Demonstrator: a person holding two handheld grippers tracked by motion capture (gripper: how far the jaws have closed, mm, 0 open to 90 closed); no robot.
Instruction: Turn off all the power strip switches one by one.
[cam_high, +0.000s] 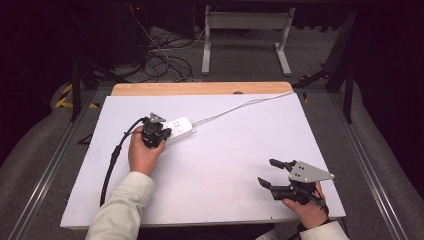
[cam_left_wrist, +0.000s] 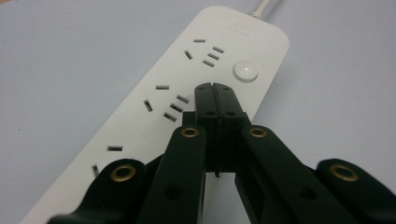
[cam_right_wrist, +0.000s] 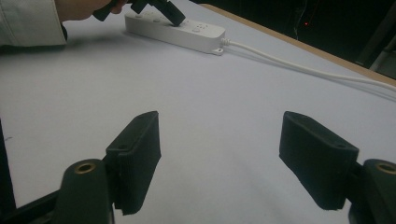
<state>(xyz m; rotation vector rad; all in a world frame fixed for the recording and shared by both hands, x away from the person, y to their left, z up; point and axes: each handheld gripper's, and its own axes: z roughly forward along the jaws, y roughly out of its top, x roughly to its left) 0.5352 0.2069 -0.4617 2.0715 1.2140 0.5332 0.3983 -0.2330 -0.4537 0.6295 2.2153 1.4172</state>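
A white power strip (cam_high: 181, 127) lies on the white board, left of centre, with its white cord (cam_high: 235, 107) running off to the back right. My left gripper (cam_high: 159, 134) is shut with nothing between its jaws. In the left gripper view its closed tips (cam_left_wrist: 215, 88) sit over the strip (cam_left_wrist: 135, 133), just short of the round button (cam_left_wrist: 245, 71); I cannot tell whether they touch. My right gripper (cam_high: 267, 172) rests open near the front right. In the right gripper view (cam_right_wrist: 226, 154) there is only bare board between its jaws, with the strip (cam_right_wrist: 196, 32) and the left gripper (cam_right_wrist: 163, 11) far off.
The white board (cam_high: 215, 165) covers most of the table, and a wooden strip (cam_high: 200, 88) shows along its far edge. The left gripper's black cable (cam_high: 112, 160) trails down the left side. Behind the table are a white frame (cam_high: 245, 35) and floor cables (cam_high: 165, 60).
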